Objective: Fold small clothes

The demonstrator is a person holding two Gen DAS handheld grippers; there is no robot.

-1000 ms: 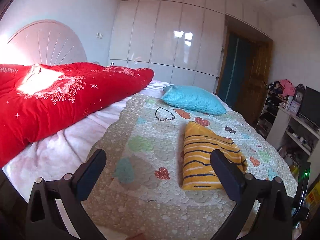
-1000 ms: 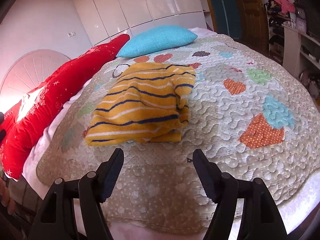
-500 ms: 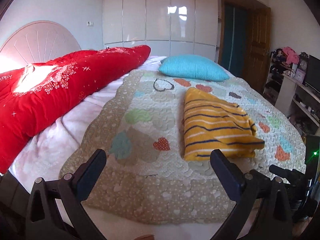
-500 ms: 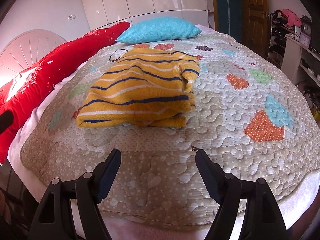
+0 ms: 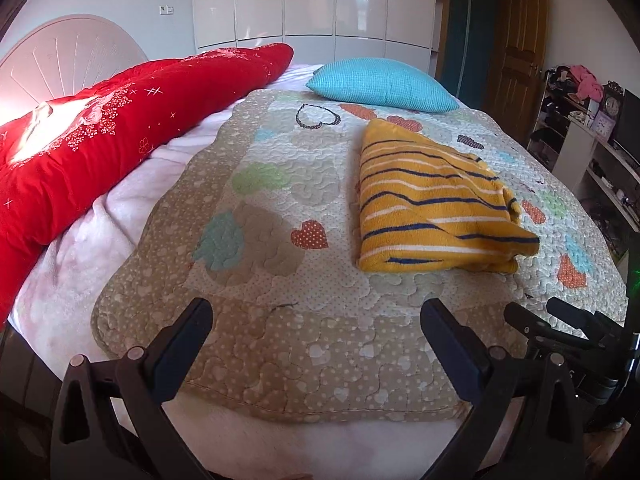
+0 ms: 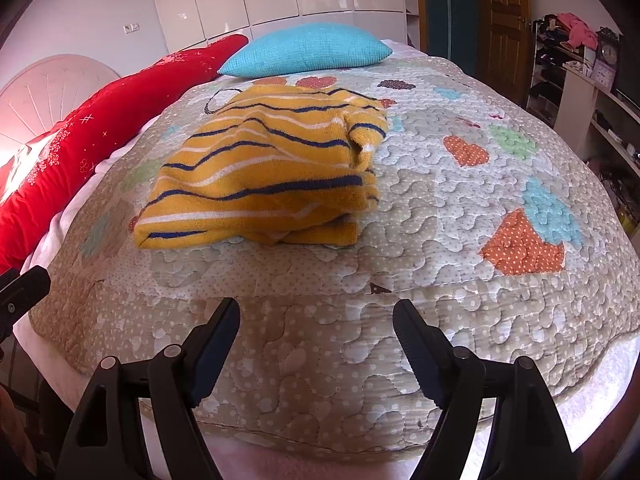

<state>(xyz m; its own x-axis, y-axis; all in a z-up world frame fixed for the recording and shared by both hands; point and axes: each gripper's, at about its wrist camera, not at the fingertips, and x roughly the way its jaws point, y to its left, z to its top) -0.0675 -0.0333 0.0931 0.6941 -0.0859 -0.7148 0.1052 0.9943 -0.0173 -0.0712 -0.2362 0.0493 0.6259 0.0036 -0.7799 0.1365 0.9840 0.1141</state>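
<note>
A yellow garment with blue and white stripes (image 5: 432, 204) lies folded in a thick rectangle on the quilted bedspread (image 5: 264, 248). It also shows in the right wrist view (image 6: 264, 172), its bunched edges facing right and front. My left gripper (image 5: 316, 320) is open and empty, over the bed's near edge, short and left of the garment. My right gripper (image 6: 316, 316) is open and empty, short of the garment's front edge. The right gripper's tips show in the left wrist view (image 5: 560, 320).
A red duvet (image 5: 100, 140) lies along the left side of the bed. A blue pillow (image 5: 380, 84) sits at the far end. Shelves with clutter (image 5: 600, 128) stand at the right, white wardrobes and a wooden door (image 5: 516, 40) behind.
Both grippers have pulled back toward the near edge of the bed and away from the folded garment. The garment has not moved.
</note>
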